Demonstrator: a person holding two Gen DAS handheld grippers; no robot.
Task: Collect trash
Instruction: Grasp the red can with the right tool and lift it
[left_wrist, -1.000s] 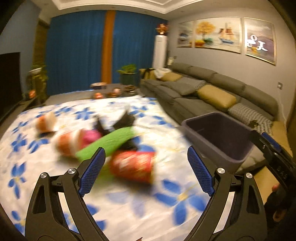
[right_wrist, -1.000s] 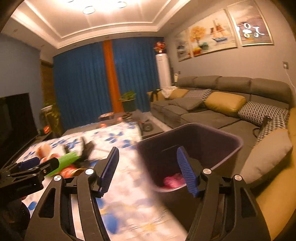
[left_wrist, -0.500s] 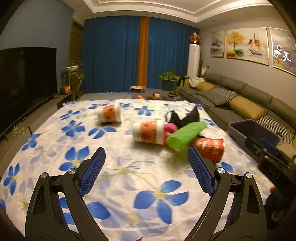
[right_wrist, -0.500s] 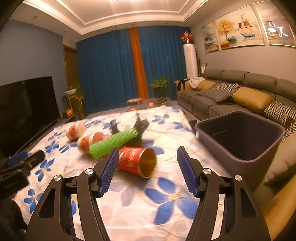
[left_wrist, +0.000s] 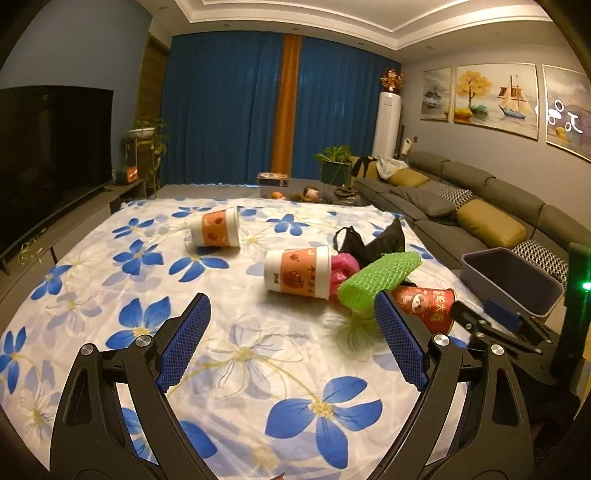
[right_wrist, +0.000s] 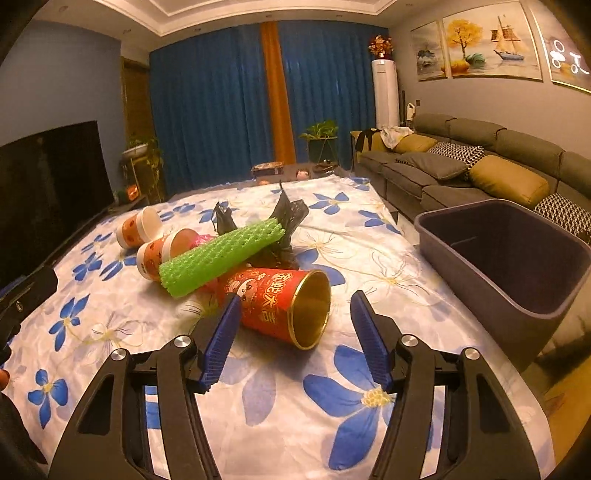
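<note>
Trash lies on a flowered cloth (left_wrist: 229, 362): a red cup (right_wrist: 280, 302) on its side, a green foam net sleeve (right_wrist: 221, 254) resting over it, two white-and-orange paper cups (left_wrist: 299, 273) (left_wrist: 216, 230), a pink bag (left_wrist: 343, 266) and a black bag (left_wrist: 373, 240). My right gripper (right_wrist: 295, 306) is closing, its tips on either side of the red cup's gold mouth, pads not touching it. My left gripper (left_wrist: 291, 306) hangs open over bare cloth, short of the nearer paper cup. A dark empty bin (right_wrist: 517, 251) stands at the cloth's right edge.
A grey sofa (right_wrist: 461, 166) with cushions runs along the right wall behind the bin. A television (left_wrist: 51, 155) on a low unit lines the left side. Plants and a low table sit before the blue curtains at the back.
Both views swung left from the bin to the trash pile. The right gripper came down close to the red cup and its jaws narrowed a little. The left jaws stay wide.
</note>
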